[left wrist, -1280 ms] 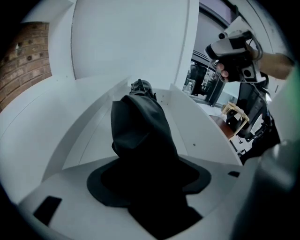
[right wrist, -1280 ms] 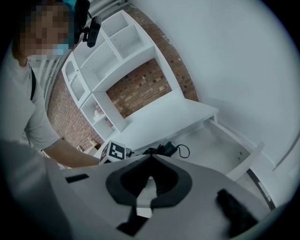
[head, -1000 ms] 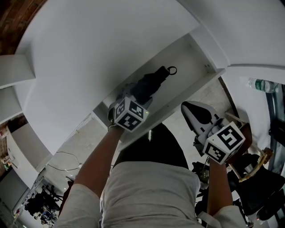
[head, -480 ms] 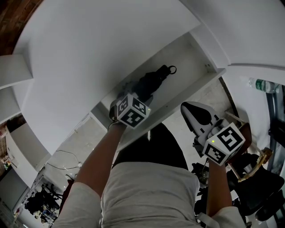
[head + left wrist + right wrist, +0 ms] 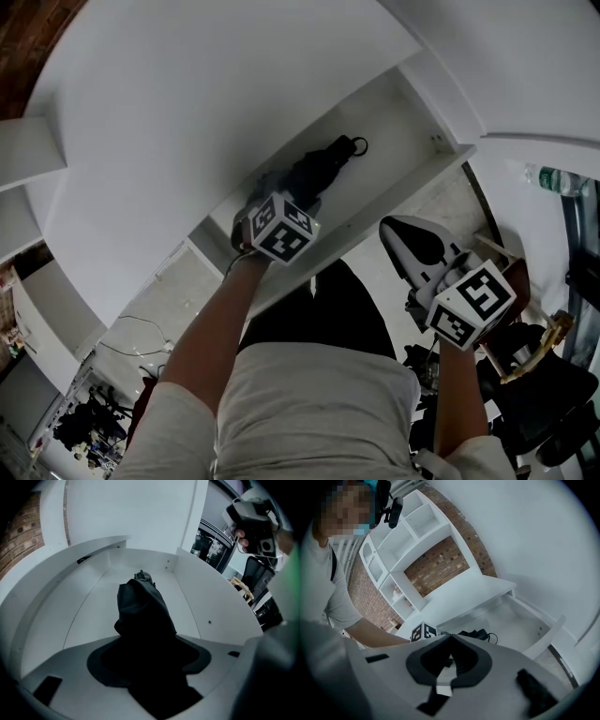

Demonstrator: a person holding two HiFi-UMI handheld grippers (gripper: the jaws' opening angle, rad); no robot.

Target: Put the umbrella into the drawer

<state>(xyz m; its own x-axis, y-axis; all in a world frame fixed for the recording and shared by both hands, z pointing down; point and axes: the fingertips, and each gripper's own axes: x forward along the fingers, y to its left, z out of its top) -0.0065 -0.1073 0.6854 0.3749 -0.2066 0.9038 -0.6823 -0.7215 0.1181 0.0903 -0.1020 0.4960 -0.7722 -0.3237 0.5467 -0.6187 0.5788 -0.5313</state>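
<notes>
head view: since a second ago the left gripper (image 5: 267, 199) has sunk slightly deeper into the open drawer (image 5: 403, 112), carrying the folded black umbrella (image 5: 319, 169) with it. the umbrella extends ahead of its jaws, low over the drawer floor; contact cannot be confirmed. the right gripper (image 5: 390, 229) is unmoved, outside the drawer.
left gripper view: jaws stand wide, clamped on the umbrella's thick end.
right gripper view: jaws together, nothing between them.
judgement: placement is nearly complete; only the release remains.

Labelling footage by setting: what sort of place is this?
Probably a studio or office furnished like a home: an open white drawer, white shelves against a brick wall, and what look like office chairs nearby.
</notes>
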